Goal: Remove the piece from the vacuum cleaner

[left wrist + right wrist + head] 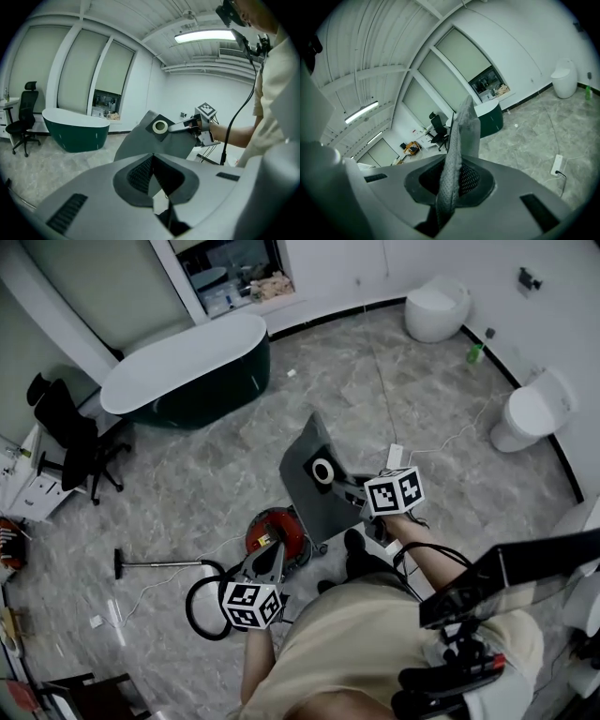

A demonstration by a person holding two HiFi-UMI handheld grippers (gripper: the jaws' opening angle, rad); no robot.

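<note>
While your right gripper (342, 486) keeps its fingers clamped on the edge of the flat grey fabric dust bag with a white-ringed black collar (302, 501), the bag is held up above the grey marble floor (187, 486), apart from the round red vacuum cleaner (277, 529). Your left gripper (272, 557) has its fingers together, holding nothing.

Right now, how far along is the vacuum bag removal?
Done: the flat grey fabric dust bag with its white ring is out of the round red vacuum cleaner, held in the air. In hand: right gripper pinches it; left gripper empty. Left: probably set it down.
</note>
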